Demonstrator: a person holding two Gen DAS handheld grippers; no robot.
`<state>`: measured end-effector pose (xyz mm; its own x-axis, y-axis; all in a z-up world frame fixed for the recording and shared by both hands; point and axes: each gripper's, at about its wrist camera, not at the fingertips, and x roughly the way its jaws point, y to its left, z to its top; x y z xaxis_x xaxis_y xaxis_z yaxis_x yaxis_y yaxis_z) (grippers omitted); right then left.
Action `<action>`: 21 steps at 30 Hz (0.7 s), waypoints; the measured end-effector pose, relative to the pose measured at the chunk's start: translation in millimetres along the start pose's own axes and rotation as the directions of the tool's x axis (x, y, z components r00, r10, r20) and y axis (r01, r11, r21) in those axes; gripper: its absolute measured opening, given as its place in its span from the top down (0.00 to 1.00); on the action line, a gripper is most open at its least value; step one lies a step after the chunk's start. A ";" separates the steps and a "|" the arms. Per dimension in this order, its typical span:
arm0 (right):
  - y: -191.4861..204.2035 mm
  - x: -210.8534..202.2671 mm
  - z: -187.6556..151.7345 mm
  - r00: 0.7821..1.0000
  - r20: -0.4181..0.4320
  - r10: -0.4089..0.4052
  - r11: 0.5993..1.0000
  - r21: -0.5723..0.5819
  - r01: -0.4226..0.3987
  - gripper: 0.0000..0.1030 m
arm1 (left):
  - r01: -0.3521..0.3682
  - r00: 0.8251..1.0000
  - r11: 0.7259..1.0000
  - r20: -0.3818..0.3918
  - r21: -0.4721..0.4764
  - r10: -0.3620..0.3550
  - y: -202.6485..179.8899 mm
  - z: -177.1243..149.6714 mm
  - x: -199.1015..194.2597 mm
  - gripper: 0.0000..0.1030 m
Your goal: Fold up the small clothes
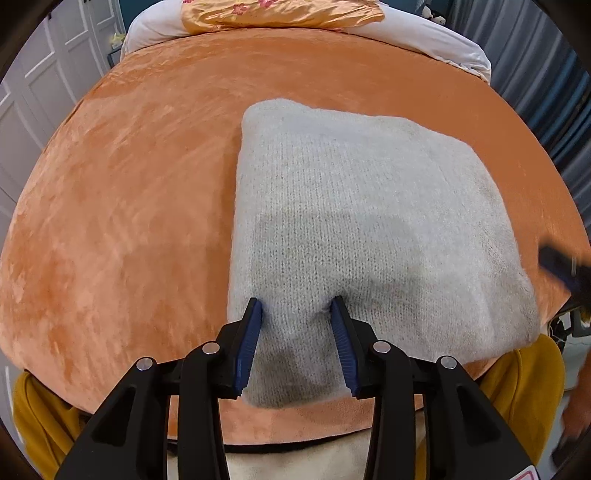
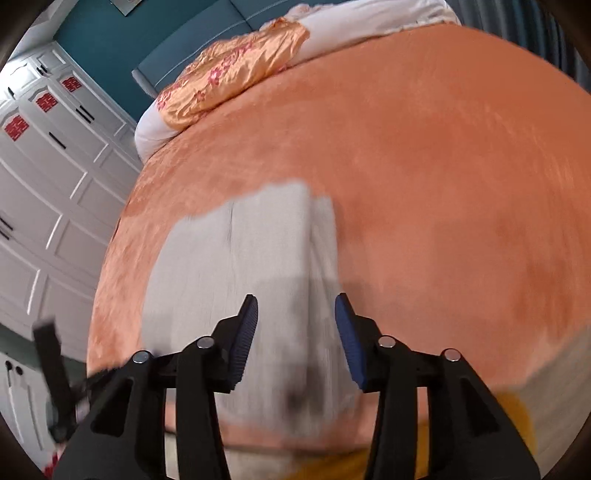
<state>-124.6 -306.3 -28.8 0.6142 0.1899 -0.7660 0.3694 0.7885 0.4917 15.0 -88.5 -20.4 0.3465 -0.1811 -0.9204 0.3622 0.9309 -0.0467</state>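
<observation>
A pale grey knitted garment [image 1: 354, 229] lies folded into a rough rectangle on the orange bedspread [image 1: 129, 206]. My left gripper [image 1: 297, 306] is open, its blue-padded fingers pressed onto the garment's near edge, empty. In the right wrist view the garment [image 2: 240, 266] is blurred; a folded layer edge runs down its right side. My right gripper [image 2: 295, 306] is open above the garment's near right part, holding nothing. The right gripper's dark tip [image 1: 561, 266] shows at the left wrist view's right edge.
An orange floral pillow [image 1: 280, 13] on white bedding [image 1: 424, 33] lies at the bed's far end. White wardrobe doors [image 2: 48, 192] stand to the left. Yellow fabric [image 1: 524, 376] hangs below the bed's near edge. Dark curtains [image 1: 546, 85] are at the right.
</observation>
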 end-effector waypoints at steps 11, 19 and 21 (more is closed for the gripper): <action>43.6 -18.7 -9.2 0.994 0.113 -0.010 0.996 -0.090 0.021 0.93 | 0.035 0.999 0.999 -0.014 -0.023 -0.035 8.7 0.4 -2.2 0.60; 19.0 52.9 -14.7 0.972 -0.118 -0.203 0.978 -0.065 0.196 0.93 | 0.026 1.000 1.000 -0.010 -0.010 -0.026 7.1 -2.7 -1.2 0.59; 23.0 58.0 -16.9 0.965 -0.125 -0.233 0.971 -0.093 0.222 0.92 | 0.034 0.999 0.999 -0.010 -0.022 -0.034 8.7 -2.9 -0.4 0.59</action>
<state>-92.2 -267.2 -68.9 0.4194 0.0729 -0.9049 0.4300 0.8619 0.2687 15.5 -79.4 -21.5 0.3250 -0.2094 -0.9222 0.3546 0.9310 -0.0864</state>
